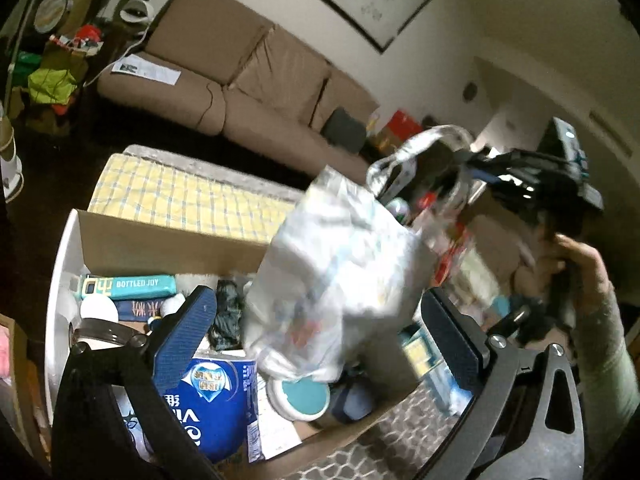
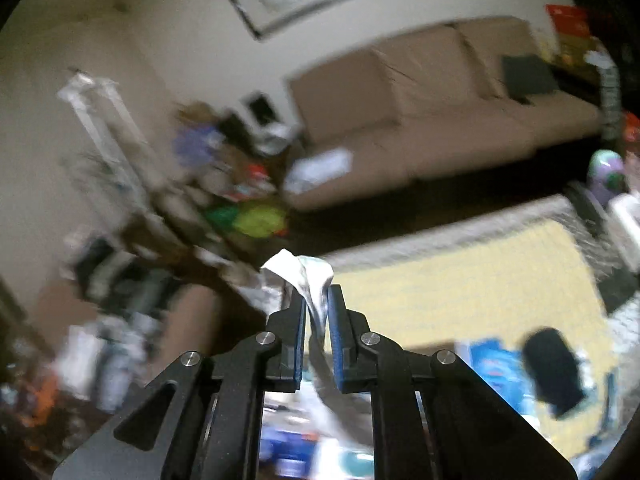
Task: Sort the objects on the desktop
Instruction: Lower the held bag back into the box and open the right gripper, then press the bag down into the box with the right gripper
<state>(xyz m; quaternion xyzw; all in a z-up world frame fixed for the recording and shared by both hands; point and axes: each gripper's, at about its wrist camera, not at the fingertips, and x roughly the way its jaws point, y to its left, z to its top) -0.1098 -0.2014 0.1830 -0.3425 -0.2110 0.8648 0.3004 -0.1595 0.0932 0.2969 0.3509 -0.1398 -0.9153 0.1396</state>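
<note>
A white plastic bag (image 1: pixel 340 276) hangs in the air over an open cardboard box (image 1: pixel 168 244). My right gripper (image 1: pixel 480 168) holds it by the handle, seen from outside in the left wrist view. In the right wrist view my right gripper (image 2: pixel 317 300) is shut on the bag's handle (image 2: pixel 310 276), which sticks out above the fingertips. My left gripper (image 1: pixel 320 320) is open and empty, its blue pads (image 1: pixel 184 336) on either side of the hanging bag, just above the box.
The box holds a blue tissue pack (image 1: pixel 216 404), a teal "BOTTLED JOY" box (image 1: pixel 132 286), a teal-lidded jar (image 1: pixel 300 398) and a dark crumpled item (image 1: pixel 226 316). A yellow checked mat (image 1: pixel 180 196) and brown sofa (image 1: pixel 256 76) lie beyond. Clutter stands at far left.
</note>
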